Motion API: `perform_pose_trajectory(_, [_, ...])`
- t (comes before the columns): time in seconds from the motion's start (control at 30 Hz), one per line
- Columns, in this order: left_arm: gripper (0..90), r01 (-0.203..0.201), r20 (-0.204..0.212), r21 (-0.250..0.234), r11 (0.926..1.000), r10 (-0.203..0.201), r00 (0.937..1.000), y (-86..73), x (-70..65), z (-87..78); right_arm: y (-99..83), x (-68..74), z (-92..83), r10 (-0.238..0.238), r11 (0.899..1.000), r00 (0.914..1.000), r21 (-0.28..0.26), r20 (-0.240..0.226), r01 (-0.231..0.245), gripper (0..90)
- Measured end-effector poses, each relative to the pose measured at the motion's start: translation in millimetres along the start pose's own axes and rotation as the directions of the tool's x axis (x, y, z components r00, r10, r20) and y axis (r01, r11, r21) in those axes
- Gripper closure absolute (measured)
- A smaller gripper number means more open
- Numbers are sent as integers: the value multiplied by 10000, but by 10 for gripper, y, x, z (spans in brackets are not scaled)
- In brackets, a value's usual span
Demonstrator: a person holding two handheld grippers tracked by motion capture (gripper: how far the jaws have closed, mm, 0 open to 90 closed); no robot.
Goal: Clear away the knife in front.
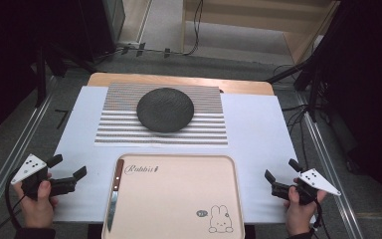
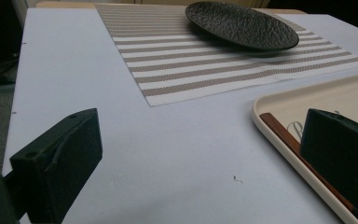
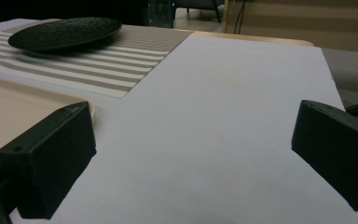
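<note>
A dark textured plate (image 1: 165, 109) rests on a striped placemat (image 1: 129, 132) at the table's far middle; the plate (image 2: 242, 24) and the placemat (image 2: 191, 65) lie ahead in the left gripper view. A beige tray (image 1: 179, 199) printed with a rabbit sits at the near middle, and a knife (image 1: 114, 194) with a brown handle lies along its left side. My left gripper (image 1: 70, 167) rests open left of the tray, nothing between its jaws. My right gripper (image 1: 282, 169) rests open right of the tray, also empty. The plate (image 3: 65, 31) shows far left in the right gripper view.
A white cover (image 1: 258, 134) spreads over the wooden table (image 1: 179, 79). The tray's rim (image 2: 270, 126) and the knife handle (image 2: 284, 135) lie close to the left gripper's right jaw. Cables (image 1: 298, 114) and dark stands ring the table on the floor.
</note>
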State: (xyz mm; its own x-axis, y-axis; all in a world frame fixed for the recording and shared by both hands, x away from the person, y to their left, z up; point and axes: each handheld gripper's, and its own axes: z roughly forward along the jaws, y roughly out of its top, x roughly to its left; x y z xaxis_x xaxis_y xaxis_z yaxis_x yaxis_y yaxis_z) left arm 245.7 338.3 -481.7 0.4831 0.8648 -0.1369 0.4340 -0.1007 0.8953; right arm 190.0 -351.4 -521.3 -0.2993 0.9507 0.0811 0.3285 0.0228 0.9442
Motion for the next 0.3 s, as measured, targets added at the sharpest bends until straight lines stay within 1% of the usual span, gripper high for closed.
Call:
perform_pose_trajectory(0.17, [0, -102, 1, 93, 9999, 102, 9999, -3, -8, 20, 0, 0, -2, -19, 10000, 10000, 1, 1, 19, 0])
perform_pose_trajectory(0.2, [0, -163, -20, 172, 9997, 163, 9999, 0, -21, 34, 0, -2, -2, -13, 10000, 10000, 4, -5, 13, 0])
perform_pose_trajectory(0.3, [0, -162, -86, 298, 9994, 165, 9998, 5, -32, 58, 4, -3, 4, 85, 9999, 10000, 60, -26, -85, 0])
